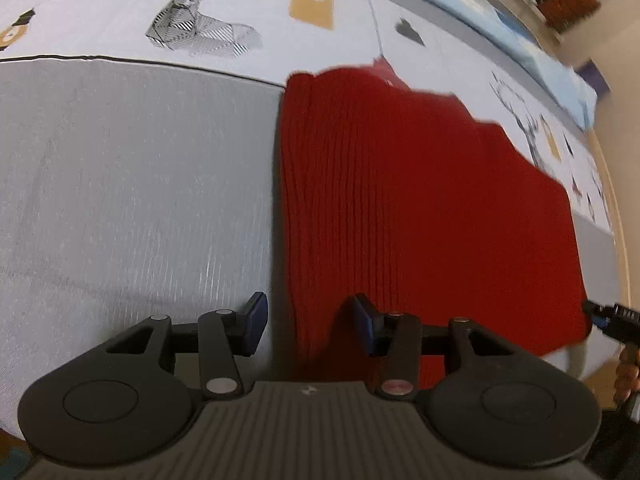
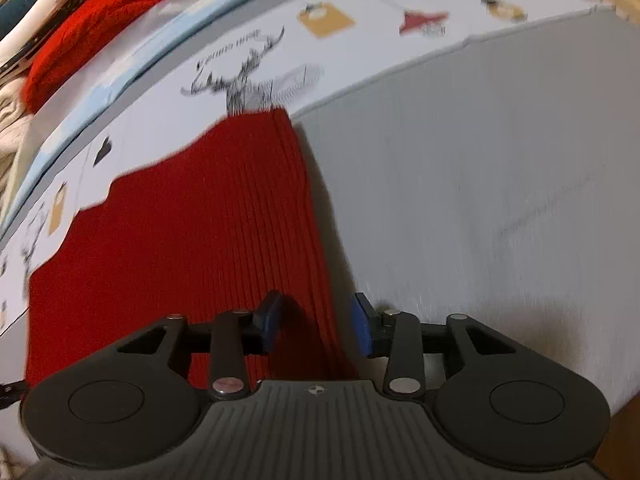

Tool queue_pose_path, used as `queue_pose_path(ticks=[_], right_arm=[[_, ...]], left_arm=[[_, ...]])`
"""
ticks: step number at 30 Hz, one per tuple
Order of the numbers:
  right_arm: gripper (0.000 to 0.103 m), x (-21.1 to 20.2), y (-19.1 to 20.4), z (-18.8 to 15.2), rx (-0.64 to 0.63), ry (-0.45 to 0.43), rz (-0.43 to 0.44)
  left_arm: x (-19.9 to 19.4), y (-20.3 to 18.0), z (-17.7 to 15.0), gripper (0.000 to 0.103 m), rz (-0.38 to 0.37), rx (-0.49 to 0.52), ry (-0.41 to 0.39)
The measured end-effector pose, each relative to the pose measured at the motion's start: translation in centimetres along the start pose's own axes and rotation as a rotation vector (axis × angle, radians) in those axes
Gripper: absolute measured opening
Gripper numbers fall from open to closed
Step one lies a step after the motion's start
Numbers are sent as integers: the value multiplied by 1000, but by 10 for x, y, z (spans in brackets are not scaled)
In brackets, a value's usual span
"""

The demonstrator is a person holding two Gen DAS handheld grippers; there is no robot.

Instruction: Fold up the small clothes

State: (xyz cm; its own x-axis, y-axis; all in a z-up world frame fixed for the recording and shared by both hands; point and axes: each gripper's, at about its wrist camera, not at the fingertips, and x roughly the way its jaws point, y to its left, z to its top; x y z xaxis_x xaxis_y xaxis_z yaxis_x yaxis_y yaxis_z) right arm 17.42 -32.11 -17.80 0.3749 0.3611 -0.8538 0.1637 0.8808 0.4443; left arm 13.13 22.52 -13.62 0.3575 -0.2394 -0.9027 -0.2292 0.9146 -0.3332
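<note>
— Red knit, where?
— Flat on grey sheet, far edge over deer-print cover.
— Grippers?
— Left and right both parted, straddling opposite side edges, gripping nothing.
— Around?
— Another red garment piled beyond.

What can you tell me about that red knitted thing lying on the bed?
The red knit garment is a ribbed, wool-like piece lying flat, apparently already folded, with one straight thick edge and a stepped far edge. It rests partly on the grey sheet and partly on the white deer-print cover. The left tongs straddle one end of its straight edge, and the right tongs the other. Both stand open, pads not pressing the cloth. What kind of garment it is cannot be told.
</note>
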Motion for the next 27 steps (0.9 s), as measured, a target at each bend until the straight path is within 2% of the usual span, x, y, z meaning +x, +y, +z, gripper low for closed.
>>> queue_pose_path(ticks=[1,2,3,4,5,6,7,9,10,11,13,15,17,18,19,21,23,24,25,27], right_arm=[[40,-2,-4,-4,1,17,14],[40,-4,-8,-8,1,27,24],[38,-7,-10,-10,-1,30,32],[30,-10,-11,-13,-7,33,43],[13,-13,-12,-15,-13,25,58],[13,-18,-11,-16,-24,4,64],[12,-27,-10,-17,-35,-47,65],[12,-49,-10,-14,-15,-162,127],[12,-56,-9,-15,-16,-195,143],[12,-56,-7,-17,-30,-195,121],[12,-40,-8,-23,-41,-96,30],[13,-22,-11,-27,-36,-1,-14],[14,-20,-4,-26,-88,-11,-45],[14,-23,0,-26,-117,-32,-54],[14,-29,7,-28,-154,-72,-70],[16,-43,20,-31,-233,-176,-103],[20,-50,27,-34,-282,-226,-74],[20,-50,28,-35,-294,-222,-43],[20,-47,28,-36,-309,-195,-17],[21,-29,26,-38,-341,-95,-50]], left_arm=[[-3,2,-6,50,-7,11,5],[-6,0,-9,43,-13,22,6],[-7,0,-12,26,-23,37,8],[-10,-1,-14,16,-32,55,-1],[-16,-1,-16,14,-28,70,-30],[-23,1,-19,13,-46,70,-62],[-29,3,-19,13,-65,63,-90],[-41,7,-22,13,-89,55,-137],[-42,7,-24,13,-88,56,-133],[-39,7,-27,13,-69,64,-109],[-25,1,-30,15,10,98,-39],[-19,-8,-34,30,99,143,-28],[-29,-17,-36,30,135,190,-99],[-40,-23,-37,29,148,211,-164],[-48,-28,-38,29,139,225,-209],[-61,-37,-42,29,52,249,-271],[-58,-47,-45,30,-16,286,-246],[-50,-53,-47,31,-17,319,-206],[-41,-58,-50,31,7,348,-160],[-9,-62,-56,31,142,401,-21]])
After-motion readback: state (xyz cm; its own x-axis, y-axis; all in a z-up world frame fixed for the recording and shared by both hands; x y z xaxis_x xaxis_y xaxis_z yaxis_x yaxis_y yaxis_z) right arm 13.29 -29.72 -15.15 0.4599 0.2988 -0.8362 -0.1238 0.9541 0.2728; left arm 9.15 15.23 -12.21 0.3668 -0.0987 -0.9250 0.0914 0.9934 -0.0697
